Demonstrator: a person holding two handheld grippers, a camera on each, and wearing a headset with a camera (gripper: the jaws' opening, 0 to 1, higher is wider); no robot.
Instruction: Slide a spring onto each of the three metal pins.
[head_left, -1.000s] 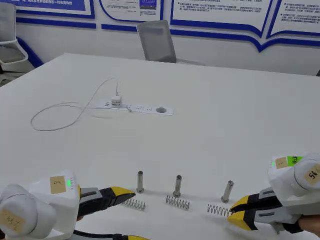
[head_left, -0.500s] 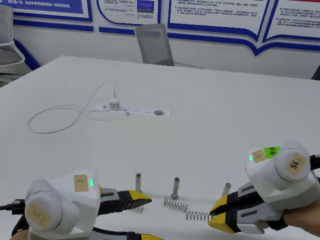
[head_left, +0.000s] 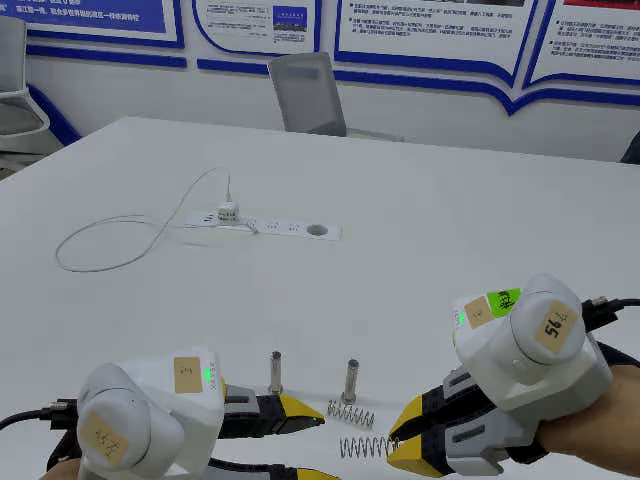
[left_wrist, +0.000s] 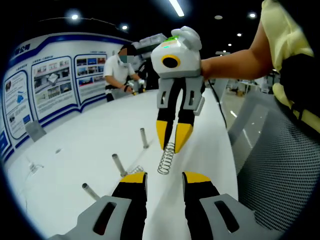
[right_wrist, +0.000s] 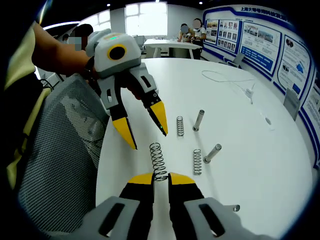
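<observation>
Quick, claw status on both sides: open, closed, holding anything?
Left claw: open, holding nothing.
Right claw: closed on one end of a spring.

Office meeting room: white table (head_left: 420, 250), chair (head_left: 305, 90), wall posters (head_left: 430, 25).

In the head view I had the left gripper (head_left: 315, 450) at the lower left and the right gripper (head_left: 397, 448) at the lower right. A spring (head_left: 365, 446) lay between them, one end in the right gripper's jaws. Just above it lay a second spring (head_left: 350, 414), before the middle pin (head_left: 351, 379). Another pin (head_left: 276, 371) stood to its left. A power strip (head_left: 265, 224) lay at frame centre on the table (head_left: 480, 240), its cable (head_left: 110, 240) looping left. A chair (head_left: 305, 92) stood at the top, behind the table.
</observation>
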